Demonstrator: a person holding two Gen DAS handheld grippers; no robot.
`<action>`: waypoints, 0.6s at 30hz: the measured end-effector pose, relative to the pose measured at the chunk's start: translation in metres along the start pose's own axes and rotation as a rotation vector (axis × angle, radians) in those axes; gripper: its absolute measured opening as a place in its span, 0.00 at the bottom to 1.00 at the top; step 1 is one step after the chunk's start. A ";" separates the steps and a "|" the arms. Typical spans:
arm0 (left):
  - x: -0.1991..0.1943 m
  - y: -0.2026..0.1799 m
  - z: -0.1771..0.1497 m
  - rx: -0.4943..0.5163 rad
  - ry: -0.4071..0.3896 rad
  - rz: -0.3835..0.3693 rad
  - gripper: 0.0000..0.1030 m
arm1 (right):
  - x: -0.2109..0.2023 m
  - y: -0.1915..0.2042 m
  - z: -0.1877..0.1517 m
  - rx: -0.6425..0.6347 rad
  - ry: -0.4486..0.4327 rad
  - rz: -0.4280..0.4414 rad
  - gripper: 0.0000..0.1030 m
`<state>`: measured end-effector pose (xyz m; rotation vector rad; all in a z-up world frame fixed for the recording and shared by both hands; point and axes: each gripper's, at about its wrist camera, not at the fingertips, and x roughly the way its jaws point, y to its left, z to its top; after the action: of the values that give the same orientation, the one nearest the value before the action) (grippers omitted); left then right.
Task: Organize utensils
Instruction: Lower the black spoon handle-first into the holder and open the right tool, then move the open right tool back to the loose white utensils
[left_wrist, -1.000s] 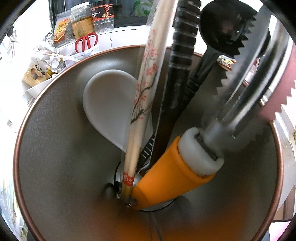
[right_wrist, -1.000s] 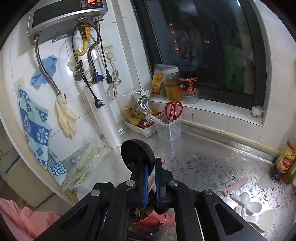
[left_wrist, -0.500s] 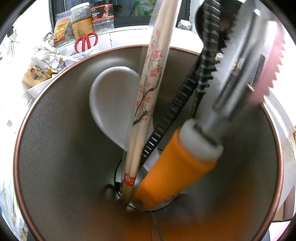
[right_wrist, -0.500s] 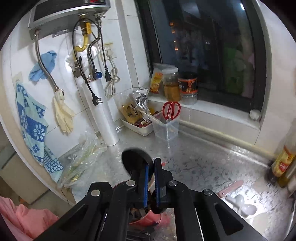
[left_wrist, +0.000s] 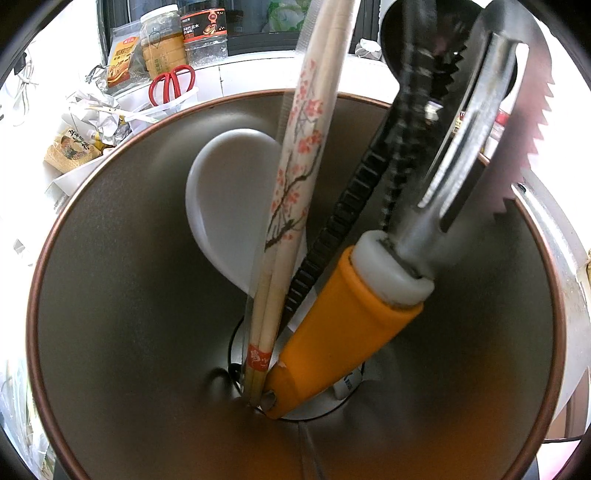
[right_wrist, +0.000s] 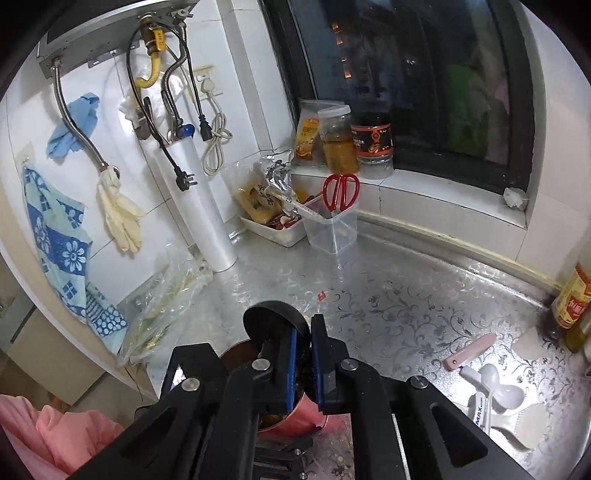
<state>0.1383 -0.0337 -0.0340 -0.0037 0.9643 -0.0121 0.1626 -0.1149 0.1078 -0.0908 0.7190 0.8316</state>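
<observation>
The right hand-held gripper (right_wrist: 303, 369) sits directly over the utensil holder (left_wrist: 122, 295). Its blue pads have just been easing apart to a narrow gap, and nothing is pinched between them. The black ladle (right_wrist: 271, 323) is already in the holder, its bowl standing above the rim just left of the left finger and its ribbed handle reaching down inside. I judge this to be the release of the ladle.

To finish it cleanly, widen the jaws a little more before withdrawing, then lift straight up and back so that the left finger does not catch the ladle's bowl and drag it out or tip the holder.

The black hardware just beneath the holder is probably the left hand-held gripper (right_wrist: 288, 456). I cannot tell whether it is clamped on the holder. If it is steadying the holder, it should stay put until the right one is clear.

Inside the holder, the ladle leans against an orange-handled peeler (left_wrist: 343, 332). Sleeved chopsticks (left_wrist: 295, 177) and a white rice paddle (left_wrist: 229, 192) stand on the far side. The load is crowded and top-heavy, so the next utensil should go in handle first on the open near side.

Farther off to the right, white spoons (right_wrist: 498, 387) and a pink-handled tool (right_wrist: 469, 354) lie loose on the counter (right_wrist: 406, 295), waiting their turn.
</observation>
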 end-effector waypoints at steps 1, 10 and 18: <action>0.000 0.000 0.000 0.000 0.000 0.000 0.87 | -0.001 0.000 0.000 0.002 0.000 0.000 0.10; 0.000 0.000 0.000 0.001 -0.001 0.000 0.87 | -0.015 -0.008 0.000 0.025 -0.041 -0.008 0.44; 0.000 0.001 0.000 0.000 -0.002 0.000 0.87 | -0.028 -0.026 -0.003 0.071 -0.067 -0.054 0.55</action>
<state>0.1383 -0.0329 -0.0338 -0.0032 0.9619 -0.0120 0.1664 -0.1517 0.1176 -0.0185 0.6793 0.7535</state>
